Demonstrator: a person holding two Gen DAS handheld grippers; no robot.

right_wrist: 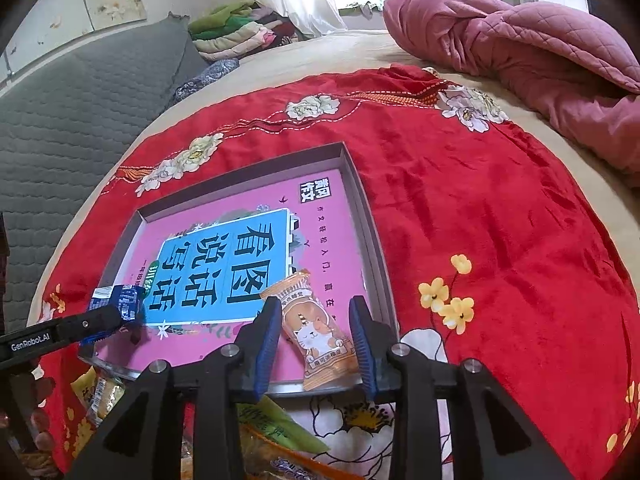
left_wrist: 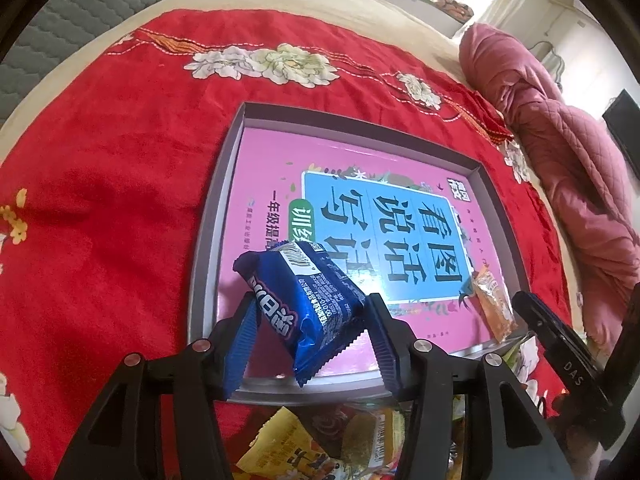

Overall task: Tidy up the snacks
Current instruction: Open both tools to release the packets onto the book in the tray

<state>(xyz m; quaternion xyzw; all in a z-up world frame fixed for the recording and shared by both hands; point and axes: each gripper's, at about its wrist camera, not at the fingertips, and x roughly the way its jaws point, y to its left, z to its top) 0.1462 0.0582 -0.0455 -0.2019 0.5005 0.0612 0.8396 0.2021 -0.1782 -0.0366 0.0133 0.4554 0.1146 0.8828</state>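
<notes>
Two handheld tools work over a grey tray (left_wrist: 216, 216) lined with a pink book (left_wrist: 260, 168), on a red floral blanket (left_wrist: 100, 160) covering a bed.

The left tool (left_wrist: 308, 316), low centre of its view, holds a blue snack (left_wrist: 308, 300) between half-parted pads, above the tray's near edge.

The right tool (right_wrist: 314, 336), low centre of its view, stands slightly parted around an orange snack (right_wrist: 316, 332) lying in the tray's near right corner; its pads look clear of the wrapper.

More snacks (right_wrist: 280, 432) wait at the bottom edge.

To finish well, lower the blue snack flat beside the orange one, then part the pads fully before lifting away.
</notes>
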